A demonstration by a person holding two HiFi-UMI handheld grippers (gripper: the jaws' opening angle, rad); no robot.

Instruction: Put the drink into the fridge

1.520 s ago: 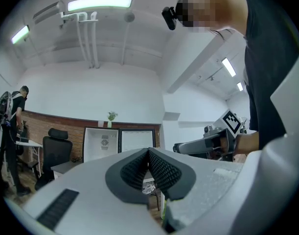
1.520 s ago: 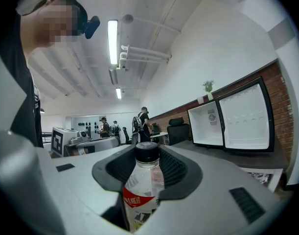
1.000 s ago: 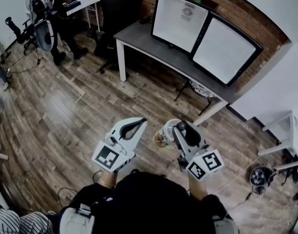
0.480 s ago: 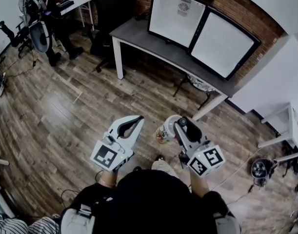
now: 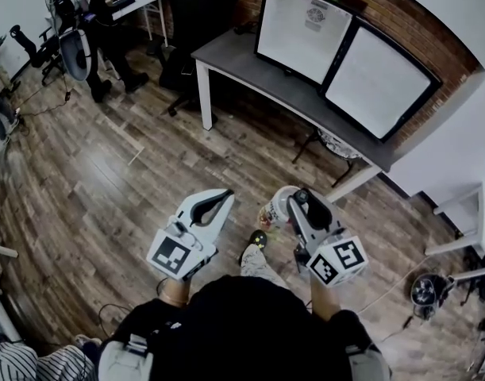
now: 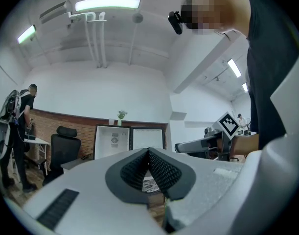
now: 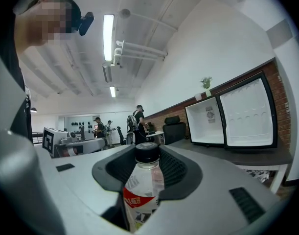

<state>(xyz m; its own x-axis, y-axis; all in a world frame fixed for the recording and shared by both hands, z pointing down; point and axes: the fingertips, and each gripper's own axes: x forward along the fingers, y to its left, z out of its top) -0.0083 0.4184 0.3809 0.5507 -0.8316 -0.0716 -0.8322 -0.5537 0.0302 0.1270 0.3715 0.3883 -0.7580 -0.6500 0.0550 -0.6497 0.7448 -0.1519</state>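
The drink is a clear bottle (image 7: 142, 185) with a black cap and a red and white label. My right gripper (image 7: 148, 156) is shut on it, jaws on both sides below the cap. From the head view the bottle (image 5: 274, 213) shows just left of the right gripper (image 5: 294, 202), over the wooden floor. My left gripper (image 5: 218, 200) is beside it, shut with nothing held; its ribbed pads meet at the left gripper's (image 6: 149, 153) tip. Ahead, two black-framed white fridge units (image 5: 306, 26) (image 5: 377, 86) stand side by side on a grey desk (image 5: 242, 70). They also show as the fridge units (image 7: 232, 116).
A black office chair (image 5: 196, 6) stands left of the desk. A person (image 5: 107, 6) with gear is at a small white table at the far left. White furniture (image 5: 480, 213) and a floor fan (image 5: 427, 286) are at the right. My shoe (image 5: 258, 240) shows between the grippers.
The view has shifted slightly and a foot has stepped forward between the grippers. Both grippers keep their pose, and the bottle stays held in the right one.
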